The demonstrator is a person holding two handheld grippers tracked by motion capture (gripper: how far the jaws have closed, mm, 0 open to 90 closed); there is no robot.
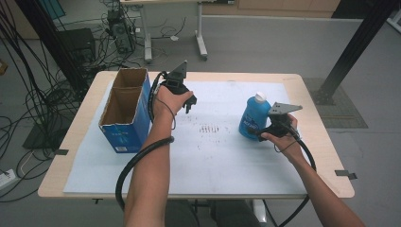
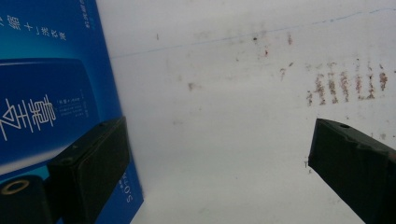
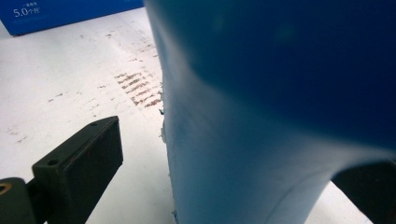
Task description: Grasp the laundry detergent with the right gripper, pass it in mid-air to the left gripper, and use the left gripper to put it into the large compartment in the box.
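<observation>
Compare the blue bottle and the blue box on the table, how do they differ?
The bottle is rounded and closed with a white cap; the box is square-cornered cardboard, open on top, showing a brown inside. The box is the bigger of the two. The bottle stands between the jaws of the right gripper; the box stands beside the left gripper, outside its open jaws. Both are blue and upright on the white mat.

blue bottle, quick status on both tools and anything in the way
Right tool open around blue bottle, not clamped. Left tool open, beside cardboard box. Bottle upright on mat; nothing in the way.
</observation>
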